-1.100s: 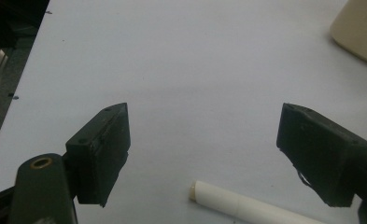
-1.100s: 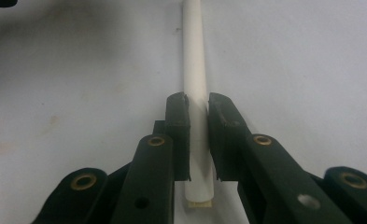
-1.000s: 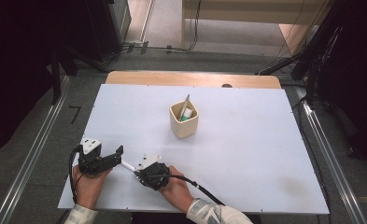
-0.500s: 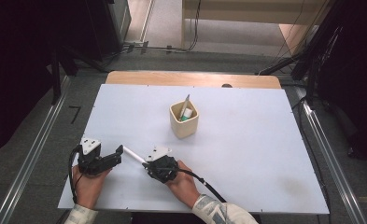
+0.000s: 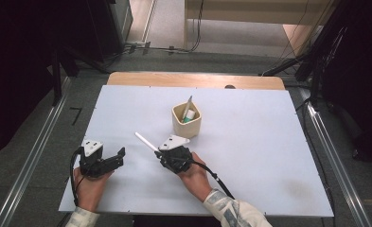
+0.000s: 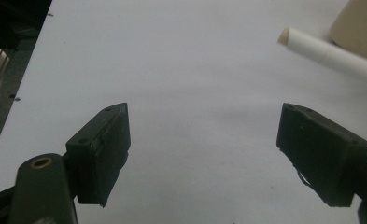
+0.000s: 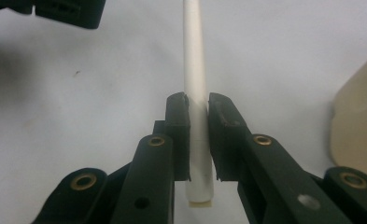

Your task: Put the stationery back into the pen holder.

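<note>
My right gripper (image 5: 159, 153) (image 7: 199, 105) is shut on a white pen (image 5: 146, 141) (image 7: 194, 70), which sticks out up and to the left over the white table. The pen's tip (image 6: 302, 39) also crosses the upper right of the left gripper view. A beige cup (image 5: 187, 120) stands behind the right gripper and holds a grey pen and a small green-and-white item. My left gripper (image 5: 122, 153) (image 6: 202, 154) rests low at the front left, open, with bare table between its jaws.
The white tabletop (image 5: 250, 142) sits on a wooden board (image 5: 195, 79) that shows at the far edge. Metal rails (image 5: 330, 156) run along both sides, with dark equipment beyond. The beige cup's wall (image 7: 358, 121) is close on the right in the right gripper view.
My right gripper, holding the white pen, has moved right and away from the left gripper, toward the cup. The left gripper has stayed in place.
</note>
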Motion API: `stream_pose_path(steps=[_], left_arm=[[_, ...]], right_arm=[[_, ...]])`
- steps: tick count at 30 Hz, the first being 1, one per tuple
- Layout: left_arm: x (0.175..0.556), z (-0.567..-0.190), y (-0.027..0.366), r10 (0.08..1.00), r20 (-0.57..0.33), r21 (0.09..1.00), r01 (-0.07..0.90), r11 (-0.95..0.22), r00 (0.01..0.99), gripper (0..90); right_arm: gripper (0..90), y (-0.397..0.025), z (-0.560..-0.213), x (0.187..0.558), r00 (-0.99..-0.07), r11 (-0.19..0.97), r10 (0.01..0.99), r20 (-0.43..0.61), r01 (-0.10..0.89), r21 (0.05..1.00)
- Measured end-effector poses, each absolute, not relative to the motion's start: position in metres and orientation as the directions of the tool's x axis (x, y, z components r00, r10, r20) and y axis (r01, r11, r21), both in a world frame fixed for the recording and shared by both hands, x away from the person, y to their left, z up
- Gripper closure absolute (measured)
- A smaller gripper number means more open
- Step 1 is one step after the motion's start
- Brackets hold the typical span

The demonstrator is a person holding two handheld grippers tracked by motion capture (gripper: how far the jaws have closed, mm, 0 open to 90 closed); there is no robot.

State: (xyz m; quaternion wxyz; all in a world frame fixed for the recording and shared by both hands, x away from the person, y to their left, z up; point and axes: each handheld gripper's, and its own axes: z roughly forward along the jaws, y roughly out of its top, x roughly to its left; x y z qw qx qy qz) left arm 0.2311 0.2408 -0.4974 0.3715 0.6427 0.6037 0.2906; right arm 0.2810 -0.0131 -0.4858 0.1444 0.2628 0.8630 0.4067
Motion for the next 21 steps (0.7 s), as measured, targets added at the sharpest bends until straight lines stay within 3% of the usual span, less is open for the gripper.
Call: stream_pose_path(steps=[21], left_arm=[[0.232, -0.498, 0.240, 0.992, -0.079, 0.827, 0.561, 0.008, 0.102, 18.1]], right_arm=[[77.2, -0.036, -0.450, 0.294, -0.784, 0.465, 0.619, -0.043, 0.322, 0.825]])
